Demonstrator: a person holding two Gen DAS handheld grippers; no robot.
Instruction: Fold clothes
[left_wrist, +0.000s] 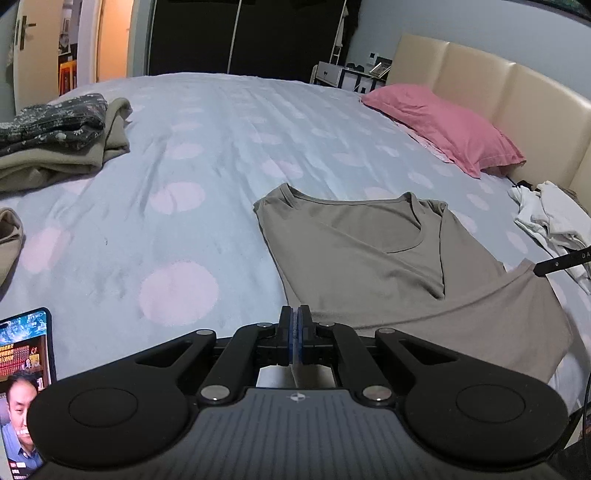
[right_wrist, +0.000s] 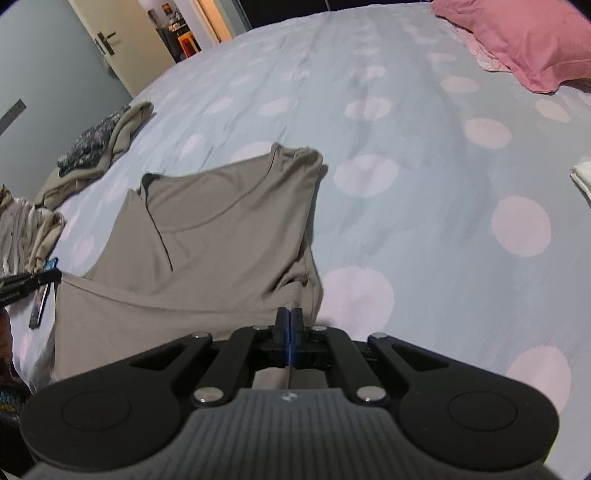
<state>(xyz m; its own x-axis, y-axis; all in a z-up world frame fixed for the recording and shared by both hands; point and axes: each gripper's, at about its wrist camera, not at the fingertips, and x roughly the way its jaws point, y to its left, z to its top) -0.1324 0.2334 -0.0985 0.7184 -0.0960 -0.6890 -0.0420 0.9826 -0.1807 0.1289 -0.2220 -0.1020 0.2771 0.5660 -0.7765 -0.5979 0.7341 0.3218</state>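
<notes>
Black left gripper: jaws fully closed, blue pads pressed together on the near hem of the grey-brown T-shirt; cloth shows under the jaws.
Black right gripper: jaws fully closed, pinching the same hem at the opposite near corner; a strip of fabric is visible behind the pads.
Grip check: the tip of the right gripper appears in the left wrist view at the lifted corner of the shirt, and the tip of the left gripper appears likewise in the right wrist view.
T-shirt position: lies on the bed, collar end pointing away from the grippers, one side panel already folded across the front; the near hem is raised off the sheet between the two grippers.
Bed sheet: pale blue with pink dots, under the shirt.
Phone: lit screen, on the sheet just left of the left gripper.
Clothes pile: dark patterned garment on top of a beige one, far left of the bed, well apart from the shirt.
White garments: crumpled, at the right edge near the headboard.
Pink pillow: at the head of the bed, against the cream headboard.
</notes>
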